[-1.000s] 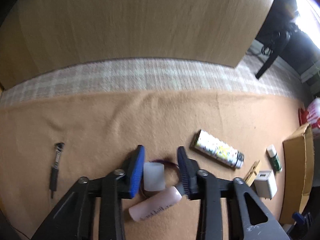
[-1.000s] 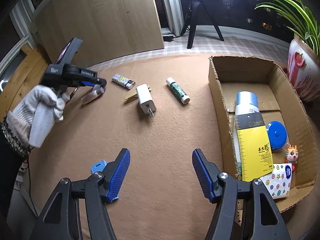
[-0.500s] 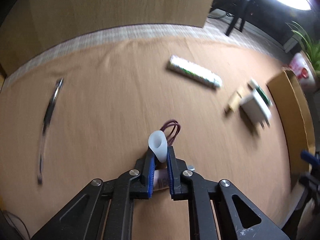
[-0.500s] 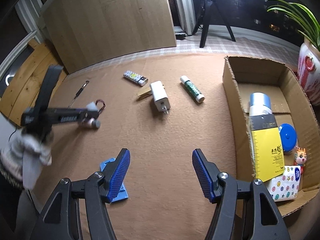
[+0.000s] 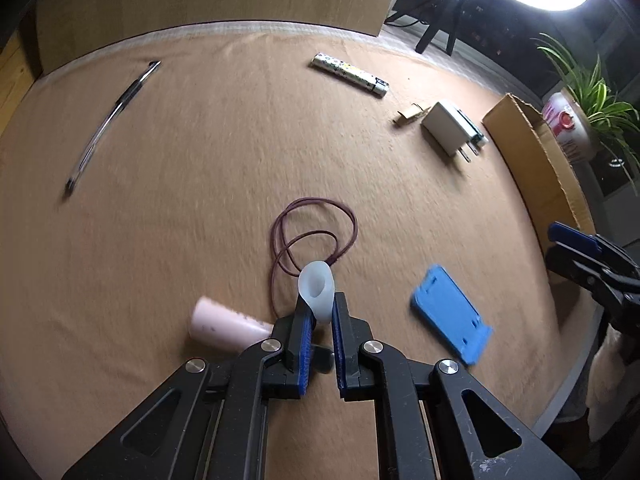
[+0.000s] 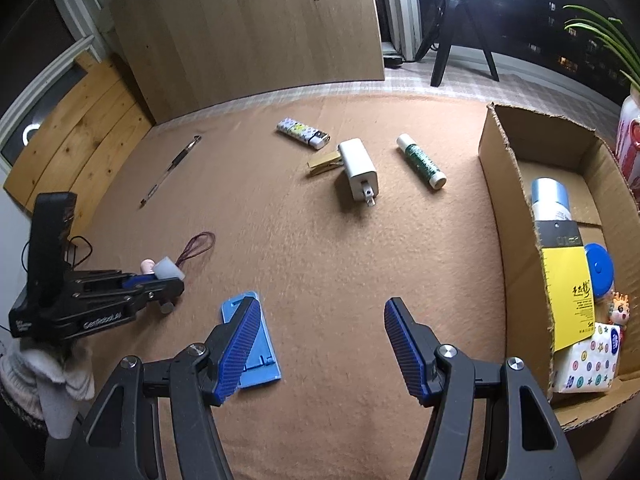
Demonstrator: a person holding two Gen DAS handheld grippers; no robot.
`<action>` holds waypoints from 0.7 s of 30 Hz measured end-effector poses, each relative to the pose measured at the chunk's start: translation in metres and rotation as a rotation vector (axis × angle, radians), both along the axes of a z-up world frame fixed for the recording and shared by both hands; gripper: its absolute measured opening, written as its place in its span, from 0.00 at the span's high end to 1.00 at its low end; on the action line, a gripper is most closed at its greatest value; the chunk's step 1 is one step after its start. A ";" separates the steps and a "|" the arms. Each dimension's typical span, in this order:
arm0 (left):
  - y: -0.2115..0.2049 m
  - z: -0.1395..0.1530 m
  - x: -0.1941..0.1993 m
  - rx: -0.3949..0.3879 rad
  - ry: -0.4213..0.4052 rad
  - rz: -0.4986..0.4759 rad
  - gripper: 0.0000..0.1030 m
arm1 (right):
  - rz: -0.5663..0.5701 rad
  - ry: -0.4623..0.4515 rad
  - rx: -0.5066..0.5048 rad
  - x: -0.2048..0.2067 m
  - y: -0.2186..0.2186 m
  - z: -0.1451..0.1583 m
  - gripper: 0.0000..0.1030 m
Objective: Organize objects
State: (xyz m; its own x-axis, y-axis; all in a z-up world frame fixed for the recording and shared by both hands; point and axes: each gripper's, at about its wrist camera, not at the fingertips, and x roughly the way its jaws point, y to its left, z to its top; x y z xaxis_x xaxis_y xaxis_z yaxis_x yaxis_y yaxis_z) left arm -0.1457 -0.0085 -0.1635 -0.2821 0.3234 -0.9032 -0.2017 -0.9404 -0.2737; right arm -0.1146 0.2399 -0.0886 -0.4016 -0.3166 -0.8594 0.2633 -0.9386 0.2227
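My left gripper [image 5: 319, 314] is shut on the translucent white cap [image 5: 316, 290] of a small pink bottle [image 5: 224, 323] and holds it just above the brown felt; it also shows in the right wrist view [image 6: 170, 276]. A maroon hair tie [image 5: 312, 236] lies just beyond it. My right gripper [image 6: 320, 344] is open and empty over the felt, with a blue phone stand [image 6: 252, 344] under its left finger. The cardboard box [image 6: 516, 184] at right holds a yellow-labelled can [image 6: 560, 256], a blue lid, a tissue pack and a small doll.
On the felt lie a pen [image 6: 170, 170], a patterned lighter [image 6: 304, 133], a wooden clothespin [image 6: 322, 162], a white charger [image 6: 358, 170] and a green glue stick [image 6: 420, 160]. A wood panel stands behind; a potted plant [image 5: 576, 120] stands beyond the box.
My left gripper closed on the bottle's cap and drew back toward the near edge with it. The right gripper stayed open and shifted slightly over the blue stand.
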 end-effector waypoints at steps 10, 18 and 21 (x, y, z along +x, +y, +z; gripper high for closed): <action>0.002 0.006 0.042 0.000 0.033 -0.010 0.44 | 0.033 -0.008 0.007 0.007 -0.010 -0.002 0.41; -0.021 -0.004 0.041 -0.076 0.037 0.051 0.44 | 0.046 -0.015 0.013 0.009 -0.016 -0.005 0.41; -0.030 -0.006 0.041 -0.152 0.046 0.081 0.44 | 0.053 -0.018 0.014 0.010 -0.019 -0.006 0.41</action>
State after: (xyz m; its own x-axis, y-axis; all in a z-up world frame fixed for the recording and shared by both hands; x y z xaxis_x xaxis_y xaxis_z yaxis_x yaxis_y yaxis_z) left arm -0.1043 -0.0385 -0.1699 -0.3442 0.1588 -0.9254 -0.1324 -0.9840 -0.1196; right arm -0.1051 0.2212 -0.0944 -0.3693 -0.3249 -0.8707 0.3090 -0.9265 0.2146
